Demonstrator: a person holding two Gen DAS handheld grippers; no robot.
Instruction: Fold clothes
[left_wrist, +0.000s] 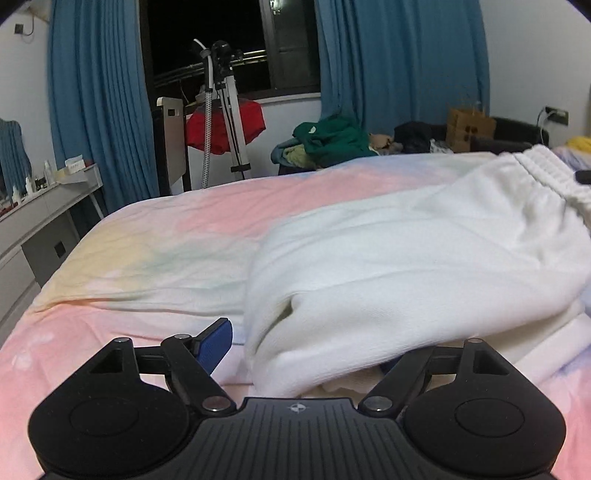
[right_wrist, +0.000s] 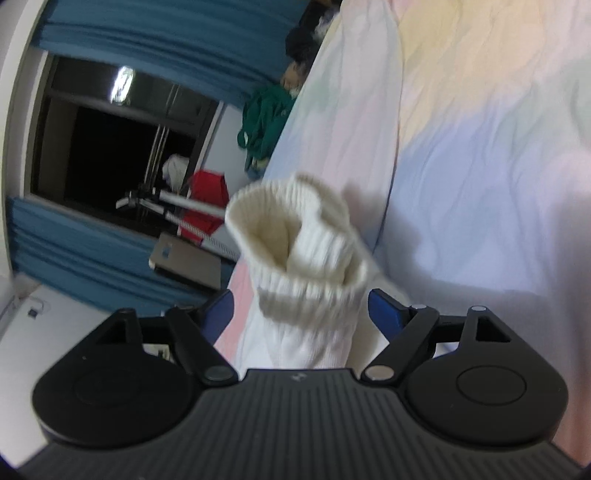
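Note:
White sweatpants lie on the pastel bed sheet, with the elastic waistband at the far right. My left gripper is wide open; a fold of the pants lies between its fingers and covers the right blue pad, and the left blue pad shows. My right gripper is rolled sideways and open around the ribbed leg cuff of the white pants, which stands up between the blue pads without being pinched. The view is blurred.
A pile of green and dark clothes lies beyond the bed's far edge. A garment steamer stand with a red garment, blue curtains, a dark window and a grey desk at left surround the bed.

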